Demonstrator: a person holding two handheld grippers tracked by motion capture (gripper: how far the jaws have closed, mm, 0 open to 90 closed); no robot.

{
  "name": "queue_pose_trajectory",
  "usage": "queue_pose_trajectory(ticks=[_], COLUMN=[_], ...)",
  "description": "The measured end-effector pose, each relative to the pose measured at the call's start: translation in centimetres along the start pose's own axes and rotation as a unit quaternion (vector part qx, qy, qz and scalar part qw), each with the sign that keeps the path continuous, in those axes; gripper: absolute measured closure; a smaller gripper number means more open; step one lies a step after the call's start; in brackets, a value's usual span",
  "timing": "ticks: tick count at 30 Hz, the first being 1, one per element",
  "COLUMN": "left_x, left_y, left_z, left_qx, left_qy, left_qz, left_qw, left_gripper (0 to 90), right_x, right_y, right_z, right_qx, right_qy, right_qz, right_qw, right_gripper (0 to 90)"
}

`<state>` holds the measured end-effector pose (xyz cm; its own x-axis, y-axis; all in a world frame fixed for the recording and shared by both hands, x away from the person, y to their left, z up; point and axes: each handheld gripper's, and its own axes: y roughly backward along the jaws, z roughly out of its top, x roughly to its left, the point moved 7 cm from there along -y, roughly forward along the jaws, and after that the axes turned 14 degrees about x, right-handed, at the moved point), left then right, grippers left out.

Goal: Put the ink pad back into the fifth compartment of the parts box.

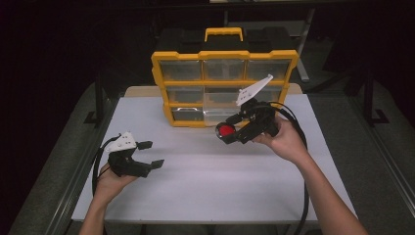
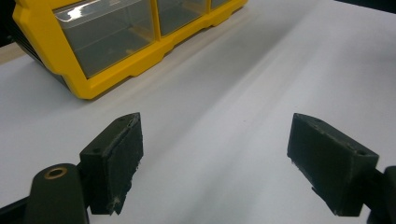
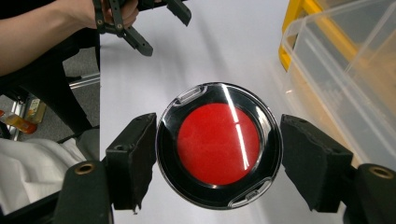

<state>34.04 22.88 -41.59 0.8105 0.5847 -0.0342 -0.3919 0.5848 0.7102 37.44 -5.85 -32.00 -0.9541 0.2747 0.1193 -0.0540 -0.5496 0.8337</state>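
Right gripper view: the right gripper pinches a round red-centred case by its rim, above the table, the organizer at two o'clock. Keep the squeeze even. Left gripper idles, jaws spread.

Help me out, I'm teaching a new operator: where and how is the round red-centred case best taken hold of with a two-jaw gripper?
Grip the round case across its full width, one pad on each opposite point of the black rim, coming in edge-on. The right gripper holds it that way now. The flat glossy faces look slippery, so the rim is likely the safer hold.
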Motion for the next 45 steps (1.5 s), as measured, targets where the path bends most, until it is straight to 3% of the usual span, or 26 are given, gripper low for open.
queue_pose_trajectory(ticks=[27, 45], left_x=[0.0, 0.1], left_y=[0.1, 0.3], left_z=[0.0, 0.0], left_qx=[-0.006, -0.007], left_qy=[0.004, 0.009], left_qz=[0.000, -0.001], left_qw=[1.0000, 0.9999], left_gripper=[18.5, 18.5], right_x=[-1.2, -3.5], right_y=[3.4, 4.1], right_z=[3.8, 6.2], right_qx=[-0.007, -0.005], right_qy=[0.025, 0.010], right_qz=[-0.024, -0.035], right_qw=[0.9994, 0.9993], right_gripper=[28.7, 28.7])
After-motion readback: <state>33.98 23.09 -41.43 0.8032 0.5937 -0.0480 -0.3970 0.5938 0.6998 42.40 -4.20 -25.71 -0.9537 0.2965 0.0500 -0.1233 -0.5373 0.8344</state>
